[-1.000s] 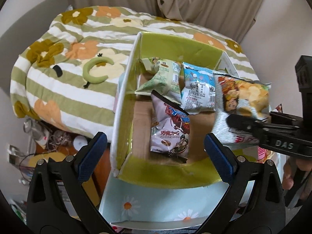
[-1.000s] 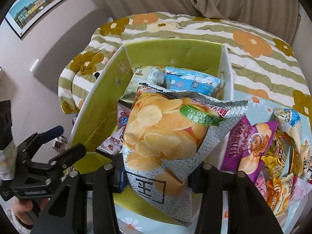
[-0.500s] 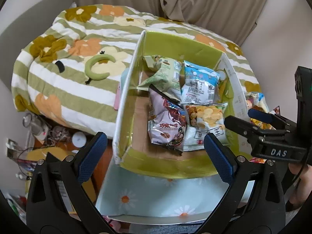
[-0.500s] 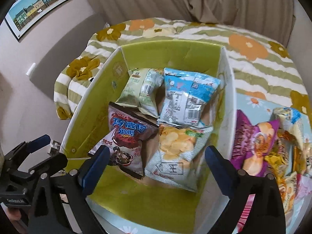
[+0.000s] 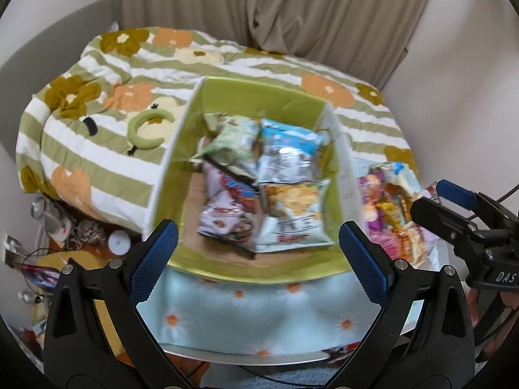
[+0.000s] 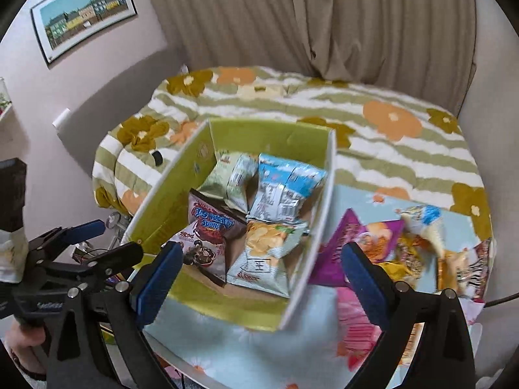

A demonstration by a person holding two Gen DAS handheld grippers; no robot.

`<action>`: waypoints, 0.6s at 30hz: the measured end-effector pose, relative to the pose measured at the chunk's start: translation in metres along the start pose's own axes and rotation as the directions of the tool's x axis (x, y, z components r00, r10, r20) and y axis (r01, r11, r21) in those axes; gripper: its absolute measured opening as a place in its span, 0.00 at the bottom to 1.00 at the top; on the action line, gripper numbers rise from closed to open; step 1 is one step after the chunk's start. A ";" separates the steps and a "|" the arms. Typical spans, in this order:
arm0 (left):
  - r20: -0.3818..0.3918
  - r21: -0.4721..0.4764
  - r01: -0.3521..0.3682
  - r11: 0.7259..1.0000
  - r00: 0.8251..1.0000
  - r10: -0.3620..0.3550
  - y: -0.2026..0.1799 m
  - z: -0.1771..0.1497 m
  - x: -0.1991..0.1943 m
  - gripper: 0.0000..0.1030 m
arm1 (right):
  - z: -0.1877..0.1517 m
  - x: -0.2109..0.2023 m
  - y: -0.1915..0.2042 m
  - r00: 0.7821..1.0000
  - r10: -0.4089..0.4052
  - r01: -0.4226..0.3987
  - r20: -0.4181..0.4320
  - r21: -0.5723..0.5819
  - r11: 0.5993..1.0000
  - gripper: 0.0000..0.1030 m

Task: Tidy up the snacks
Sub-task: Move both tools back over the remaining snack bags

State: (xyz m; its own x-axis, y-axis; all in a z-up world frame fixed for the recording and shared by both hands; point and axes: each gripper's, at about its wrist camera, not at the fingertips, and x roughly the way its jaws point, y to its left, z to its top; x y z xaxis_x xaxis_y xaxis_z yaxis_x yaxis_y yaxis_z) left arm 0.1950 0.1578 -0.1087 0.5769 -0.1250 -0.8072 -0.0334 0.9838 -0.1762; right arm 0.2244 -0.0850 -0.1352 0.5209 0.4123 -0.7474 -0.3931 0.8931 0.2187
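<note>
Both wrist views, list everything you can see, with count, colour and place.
box: one, green inside, white rim, on the table
snack bags in box: four; pale green and blue at back, brown and chip bag in front
loose snack bags: a pile, purple, yellow, pink, right of the box
tablecloth: one, light blue with daisies, under the box
bedspread: one, green-white stripes, orange flowers, behind the box
curtain: beige, back wall
picture: one, framed, left wall
left tool: open, empty
right tool: open, empty

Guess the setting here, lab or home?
Most likely a home bedroom: a bed with a flowered, striped quilt, beige curtains, and a framed picture on the wall. The snack box sits on a small table beside the bed.
</note>
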 end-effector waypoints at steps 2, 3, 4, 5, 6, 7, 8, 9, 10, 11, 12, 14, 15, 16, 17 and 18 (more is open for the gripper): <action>0.011 0.010 0.016 1.000 1.000 -0.016 -0.021 -0.006 -0.006 0.96 | -0.008 -0.017 -0.012 1.000 -0.002 0.002 0.010 0.005 1.000 0.94; 0.014 0.014 0.022 1.000 1.000 -0.022 -0.030 -0.008 -0.008 0.96 | -0.012 -0.027 -0.019 1.000 -0.010 0.010 0.021 0.006 1.000 0.94; 0.017 0.018 0.029 0.999 0.999 -0.029 -0.042 -0.011 -0.010 0.96 | -0.016 -0.034 -0.025 0.999 -0.018 0.018 0.028 0.008 1.000 0.94; 0.018 0.021 0.035 0.999 0.999 -0.035 -0.050 -0.014 -0.011 0.96 | -0.022 -0.043 -0.035 0.999 -0.030 0.029 0.039 0.012 1.000 0.94; 0.018 0.024 0.042 0.999 0.999 -0.043 -0.062 -0.018 -0.011 0.96 | -0.024 -0.049 -0.039 0.998 -0.037 0.037 0.045 0.014 0.999 0.94; 0.016 0.026 0.050 0.998 0.999 -0.050 -0.074 -0.022 -0.012 0.96 | -0.029 -0.058 -0.048 0.997 -0.050 0.049 0.055 0.019 0.999 0.94; 0.015 0.028 0.054 0.998 0.998 -0.055 -0.083 -0.025 -0.012 0.96 | -0.034 -0.064 -0.056 0.996 -0.062 0.060 0.059 0.023 0.998 0.94; 0.012 0.031 0.062 0.998 0.998 -0.062 -0.095 -0.030 -0.011 0.96 | -0.038 -0.070 -0.064 0.995 -0.073 0.072 0.060 0.027 0.997 0.94; 0.008 0.033 0.067 0.997 0.998 -0.067 -0.106 -0.034 -0.011 0.96 | -0.044 -0.076 -0.073 0.994 -0.086 0.084 0.062 0.030 0.996 0.94; 0.004 0.036 0.069 0.997 0.998 -0.070 -0.116 -0.039 -0.010 0.96 | -0.049 -0.082 -0.084 0.993 -0.101 0.099 0.060 0.036 0.994 0.94; 0.001 0.038 0.070 0.997 0.998 -0.070 -0.126 -0.042 -0.008 0.96 | -0.053 -0.086 -0.092 0.992 -0.108 0.105 0.060 0.041 0.994 0.94; -0.006 0.036 0.076 0.996 0.997 -0.076 -0.145 -0.051 -0.004 0.96 | -0.064 -0.093 -0.113 0.991 -0.117 0.115 0.057 0.051 0.992 0.94; -0.011 0.034 0.077 0.996 0.997 -0.077 -0.153 -0.055 -0.001 0.96 | -0.067 -0.096 -0.120 0.991 -0.126 0.123 0.053 0.052 0.991 0.94; -0.017 0.030 0.078 0.996 0.997 -0.078 -0.162 -0.059 0.003 0.96 | -0.073 -0.098 -0.130 0.990 -0.131 0.129 0.051 0.051 0.990 0.94; -0.022 0.027 0.079 0.996 0.997 -0.079 -0.167 -0.062 0.006 0.96 | -0.079 -0.100 -0.139 0.990 -0.131 0.129 0.047 0.049 0.990 0.94; -0.030 0.021 0.080 0.997 0.996 -0.079 -0.174 -0.066 0.011 0.96 | -0.083 -0.100 -0.146 0.991 -0.131 0.129 0.042 0.048 0.990 0.94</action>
State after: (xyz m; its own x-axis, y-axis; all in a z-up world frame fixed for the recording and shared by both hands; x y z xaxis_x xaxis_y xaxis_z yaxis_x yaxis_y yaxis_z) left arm 0.1532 -0.0238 -0.1240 0.5526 -0.2065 -0.8074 0.0304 0.9732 -0.2281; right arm 0.1666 -0.2717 -0.1442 0.5992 0.2990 -0.7427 -0.2857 0.9464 0.1505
